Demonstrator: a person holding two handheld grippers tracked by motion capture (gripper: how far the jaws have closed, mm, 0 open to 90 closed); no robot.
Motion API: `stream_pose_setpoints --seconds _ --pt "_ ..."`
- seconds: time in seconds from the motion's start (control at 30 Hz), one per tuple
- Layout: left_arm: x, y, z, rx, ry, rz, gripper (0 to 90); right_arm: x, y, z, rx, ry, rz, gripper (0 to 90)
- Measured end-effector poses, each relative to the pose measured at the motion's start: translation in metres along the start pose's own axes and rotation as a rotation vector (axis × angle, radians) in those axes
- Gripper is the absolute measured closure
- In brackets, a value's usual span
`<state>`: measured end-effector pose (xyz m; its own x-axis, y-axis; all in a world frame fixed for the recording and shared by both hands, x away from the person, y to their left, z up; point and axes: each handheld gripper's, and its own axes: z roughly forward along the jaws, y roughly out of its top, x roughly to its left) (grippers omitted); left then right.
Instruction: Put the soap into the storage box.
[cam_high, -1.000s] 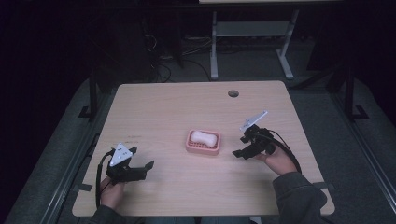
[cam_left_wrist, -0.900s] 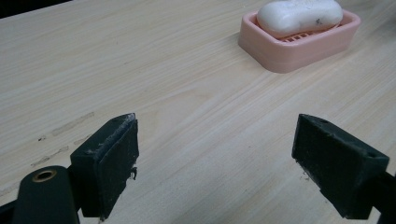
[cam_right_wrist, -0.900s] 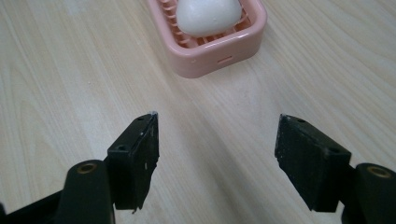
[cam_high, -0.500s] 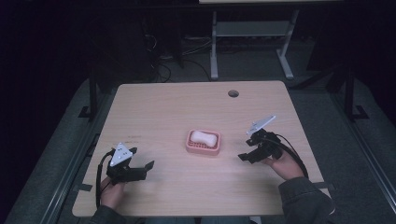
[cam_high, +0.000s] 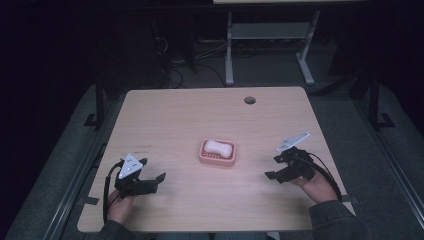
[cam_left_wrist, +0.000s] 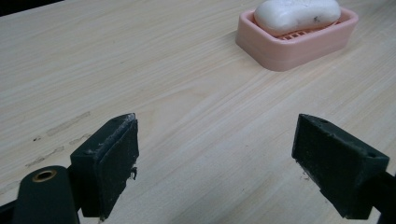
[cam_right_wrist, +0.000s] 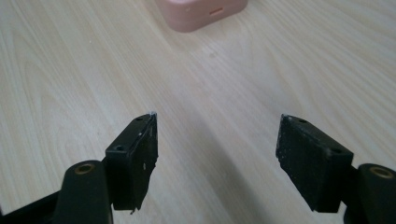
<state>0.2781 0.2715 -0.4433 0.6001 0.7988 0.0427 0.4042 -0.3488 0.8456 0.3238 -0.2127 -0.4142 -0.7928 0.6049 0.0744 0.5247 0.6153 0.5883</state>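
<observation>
My right gripper (cam_high: 272, 167) had drawn back from the pale pink rectangular plastic soap dish (cam_high: 218, 153) toward my near right side of the bench, its jaws having just been opening further, with nothing between them. The white oval bar of soap (cam_high: 218, 147) lay in that dish, near the middle of the light wood-grain bench (cam_high: 200, 110), well apart from both grippers. I judged this a release completed: soap seated, hand retreating. My left gripper (cam_high: 150, 170) had kept its place at the near left, jaws wide apart and empty, pointed toward the dish. The bench surface was bare apart from a round cable hole (cam_high: 249, 100) near the far edge. The room beyond was dark; a grey metal frame (cam_high: 230, 50) stood behind the bench.
</observation>
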Motion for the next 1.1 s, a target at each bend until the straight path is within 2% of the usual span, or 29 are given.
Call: stream_pose_setpoints --seconds 0.53,0.77,1.0,1.1 --pt "-0.001 0.0 0.0 -0.005 -0.001 0.003 14.4 0.005 -0.044 -0.014 -0.03 -0.034 0.064 28.6" --pt "0.0 0.0 0.0 0.001 0.002 0.003 14.4 0.008 -0.06 -0.017 -0.059 -0.043 0.089 28.2" --pt "-0.002 0.0 0.003 0.005 0.003 0.01 14.5 0.016 -0.08 -0.024 -0.131 -0.045 0.127 27.5" --pt "-0.002 0.0 0.004 0.006 -0.004 0.012 14.4 0.022 -0.085 -0.029 -0.142 -0.066 0.111 26.8"
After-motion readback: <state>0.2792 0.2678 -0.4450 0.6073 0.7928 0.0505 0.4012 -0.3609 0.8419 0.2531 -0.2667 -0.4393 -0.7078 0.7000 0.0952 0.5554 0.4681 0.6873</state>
